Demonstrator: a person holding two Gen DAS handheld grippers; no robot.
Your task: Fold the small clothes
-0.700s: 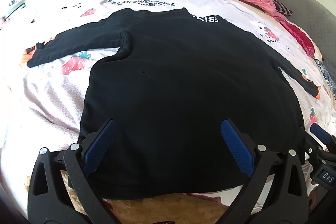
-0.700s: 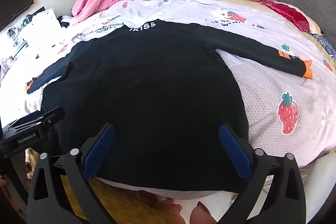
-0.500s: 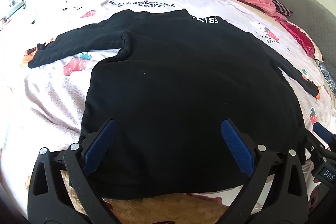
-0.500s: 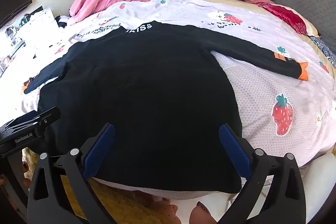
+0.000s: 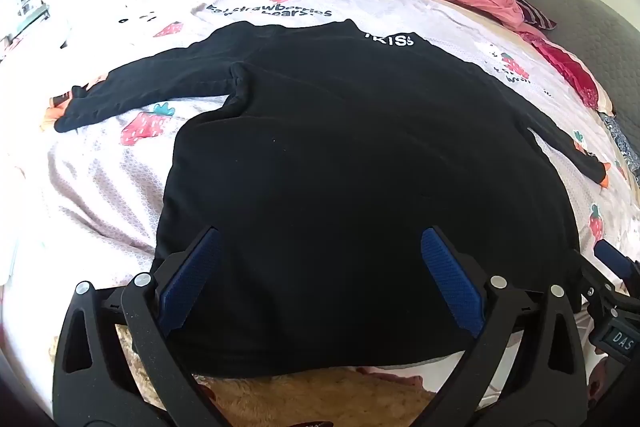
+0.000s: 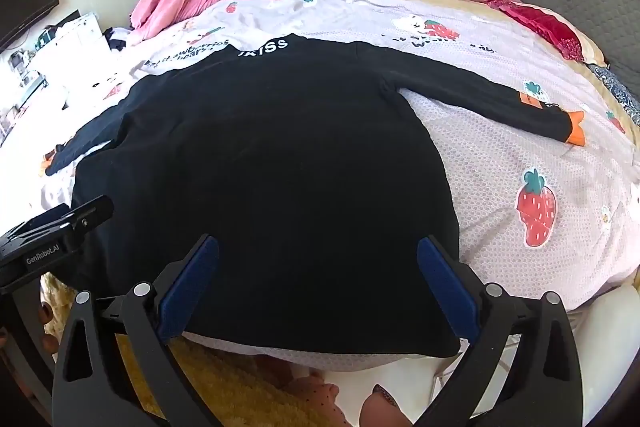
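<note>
The bed (image 5: 100, 187) carries a black top (image 5: 340, 167) spread flat, sleeves out. I hold left tongs (image 5: 320, 267) and right tongs (image 6: 318, 267) spread wide over its hem, pinching nothing. Folding not yet begun; next, grip a sleeve. Collar reads "KISS".

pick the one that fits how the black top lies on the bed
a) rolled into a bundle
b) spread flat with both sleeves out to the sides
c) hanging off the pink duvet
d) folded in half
b: the black top lies flat on the strawberry sheet, one sleeve stretched to each side.
</note>
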